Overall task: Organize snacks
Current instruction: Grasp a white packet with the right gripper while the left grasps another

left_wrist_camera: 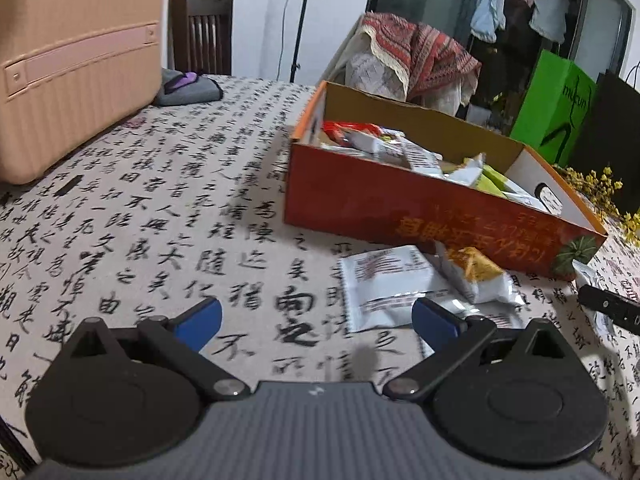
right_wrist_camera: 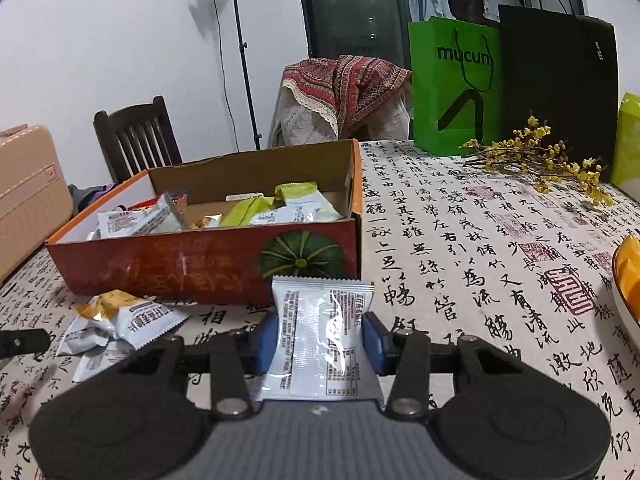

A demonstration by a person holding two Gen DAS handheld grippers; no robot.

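Note:
An orange cardboard box [left_wrist_camera: 420, 210] [right_wrist_camera: 200, 264] with a pumpkin print stands on the table and holds several snack packets [left_wrist_camera: 400, 148] [right_wrist_camera: 280, 208]. In front of it lie loose packets: a white one [left_wrist_camera: 384, 288] and a yellow-topped one [left_wrist_camera: 478, 276] [right_wrist_camera: 120, 312]. My left gripper [left_wrist_camera: 316, 320] hovers open over the cloth, nothing between its blue pads. My right gripper [right_wrist_camera: 320, 340] is shut on a white snack packet [right_wrist_camera: 320, 336], held upright in front of the box's near wall. The right gripper's tip [left_wrist_camera: 612, 308] shows at the left wrist view's right edge.
The table wears a calligraphy-print cloth [right_wrist_camera: 480, 260]. A pink suitcase [left_wrist_camera: 72, 68] stands at the left, with a grey pouch [left_wrist_camera: 188, 88] behind it. Green [right_wrist_camera: 456, 88] and black [right_wrist_camera: 560, 80] paper bags, yellow flower sprigs [right_wrist_camera: 540, 160] and a bowl [right_wrist_camera: 628, 280] stand to the right. Chairs stand beyond the table.

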